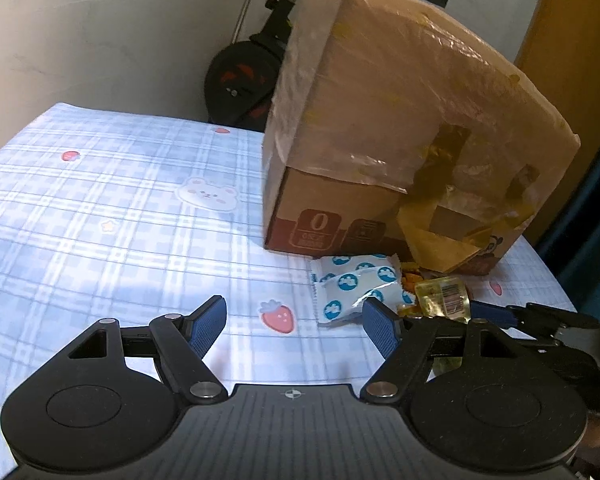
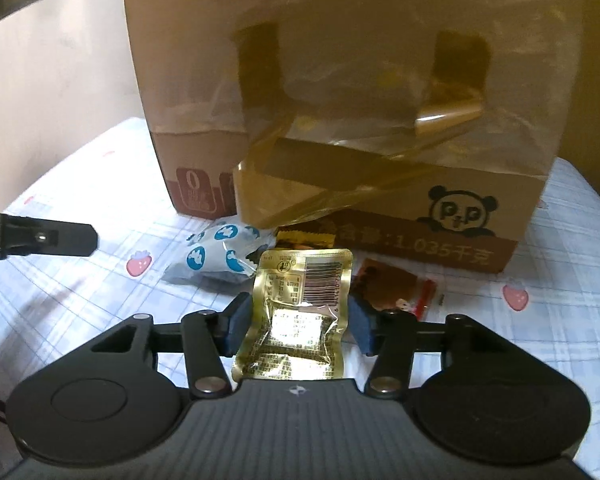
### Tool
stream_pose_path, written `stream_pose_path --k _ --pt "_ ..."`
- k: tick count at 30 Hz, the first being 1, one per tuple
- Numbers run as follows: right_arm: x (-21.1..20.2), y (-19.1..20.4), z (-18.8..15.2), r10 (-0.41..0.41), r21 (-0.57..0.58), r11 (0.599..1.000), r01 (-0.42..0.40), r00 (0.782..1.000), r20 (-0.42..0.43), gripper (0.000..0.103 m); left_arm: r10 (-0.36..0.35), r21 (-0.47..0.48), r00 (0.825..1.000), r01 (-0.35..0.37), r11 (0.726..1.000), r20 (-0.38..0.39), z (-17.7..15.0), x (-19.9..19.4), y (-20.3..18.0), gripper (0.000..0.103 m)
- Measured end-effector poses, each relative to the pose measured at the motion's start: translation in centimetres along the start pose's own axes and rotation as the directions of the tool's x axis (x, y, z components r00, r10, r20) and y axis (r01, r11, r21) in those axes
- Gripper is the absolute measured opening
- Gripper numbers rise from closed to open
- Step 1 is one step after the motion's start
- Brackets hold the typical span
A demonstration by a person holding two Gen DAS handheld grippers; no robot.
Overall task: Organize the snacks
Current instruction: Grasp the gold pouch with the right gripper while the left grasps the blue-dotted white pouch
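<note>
— What do we have in the right hand-held gripper [image 2: 297, 326]?

— We have the gold snack packet [image 2: 297, 312] lying between its two blue pads [image 2: 237, 326], barcode side up. The pads sit close against the packet's edges, so we read it as pinching the packet, though the contact on the right side is hard to confirm.

— And the left hand-held gripper [image 1: 293, 322]?

— We see it spread wide with nothing between its pads [image 1: 207, 326]. It hovers over the checked blue cloth [image 1: 99, 208] on the worktop, above a printed strawberry. Its right pad is just beside the white packets with blue dots [image 1: 350, 284].

— Where are the other snacks?

— We find them heaped at the foot of the cardboard box [image 1: 400, 120]. In the right wrist view the white-and-blue packet [image 2: 215, 258] lies left of the gold one, a darker gold wrapper [image 2: 304, 238] lies behind it, close to the box, and a brown packet with a red edge [image 2: 392, 286] lies to the right.

— And the box itself?

— We see it standing upright on the cloth, wrapped in clear tape, with loose brown tape [image 2: 300, 196] curling off its front face and a panda logo [image 2: 462, 212] printed low on the right. Behind the worktop we make out a black device [image 1: 243, 76] against the wall.
</note>
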State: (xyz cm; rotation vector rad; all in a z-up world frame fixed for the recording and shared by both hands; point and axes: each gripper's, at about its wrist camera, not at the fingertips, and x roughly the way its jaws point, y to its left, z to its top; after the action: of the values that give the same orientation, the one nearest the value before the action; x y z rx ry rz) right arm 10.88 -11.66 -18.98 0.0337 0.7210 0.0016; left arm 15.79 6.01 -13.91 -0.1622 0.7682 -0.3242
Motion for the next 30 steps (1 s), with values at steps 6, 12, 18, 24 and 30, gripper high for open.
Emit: stream_pose_path --k 6,12,18,24,30 --pt "-1.2 -1.2 -0.8 -0.016 0.017 1.0 0.016 0.999 0.032 0.054 -0.035 -0.021 0.998 0.034 0.999 -0.051 1.0 2.9 -1.5 0.079" --pt "-1.7 -2.0 -1.2 -0.027 0.043 0.999 0.024 0.998 0.063 0.054 -0.042 -0.014 0.995 0.041 0.999 -0.091 1.8 6.1 -3.3 0.079" --pt "-2.5 -3.2 -1.9 -0.027 0.087 0.996 0.02 0.996 0.08 0.054 -0.016 0.05 0.993 0.022 0.999 -0.12 1.9 8.7 -5.5 0.079" --pt "-2.6 -3.8 -2.3 -0.025 0.115 0.993 0.015 0.996 0.084 0.054 0.036 0.095 0.995 -0.026 0.995 -0.098 1.4 10.0 -6.7 0.08" --pt "-2.8 -3.9 -2.6 -0.021 0.126 0.992 0.01 0.996 0.088 0.054 0.026 0.098 0.998 -0.021 0.995 -0.054 0.9 9.5 -7.5 0.064"
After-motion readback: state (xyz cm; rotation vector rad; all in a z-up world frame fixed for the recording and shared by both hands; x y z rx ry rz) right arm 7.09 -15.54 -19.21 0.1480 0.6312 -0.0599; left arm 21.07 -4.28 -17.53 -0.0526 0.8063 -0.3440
